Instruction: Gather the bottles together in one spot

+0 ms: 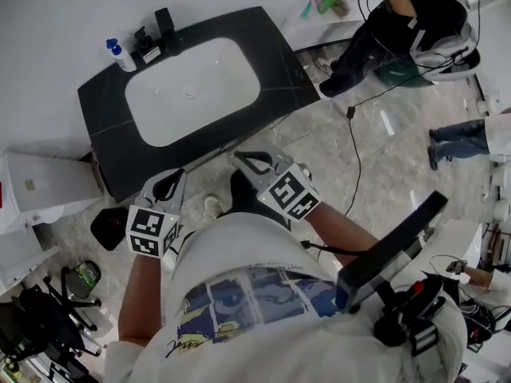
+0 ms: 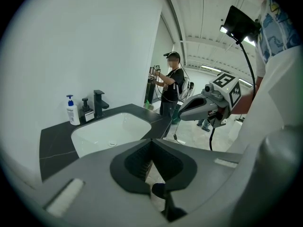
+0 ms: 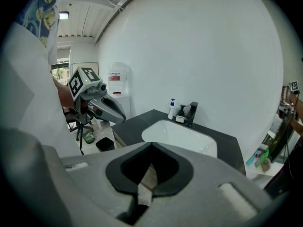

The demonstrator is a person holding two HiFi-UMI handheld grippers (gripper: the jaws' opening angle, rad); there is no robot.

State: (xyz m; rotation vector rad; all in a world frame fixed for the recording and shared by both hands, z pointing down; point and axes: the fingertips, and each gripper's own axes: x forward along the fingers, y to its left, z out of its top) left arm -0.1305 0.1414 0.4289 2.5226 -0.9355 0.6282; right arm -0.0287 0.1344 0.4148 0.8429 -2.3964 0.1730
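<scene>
Pump bottle (image 1: 120,54) and dark bottle (image 1: 144,43) side by side at far left of counter (image 1: 104,126), beside faucet (image 1: 166,24). Left gripper (image 1: 169,183), right gripper (image 1: 252,163) both closed, empty, on near side, apart from sink (image 1: 192,90).

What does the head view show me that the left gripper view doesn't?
Only the head view: the black bin on the floor and the white cabinet left of the counter. Only the left gripper view: the left tool close up, jaws together on nothing, plus ceiling lights. Both: the sink, the black faucet, the white pump bottle near it, and the right tool.
</scene>
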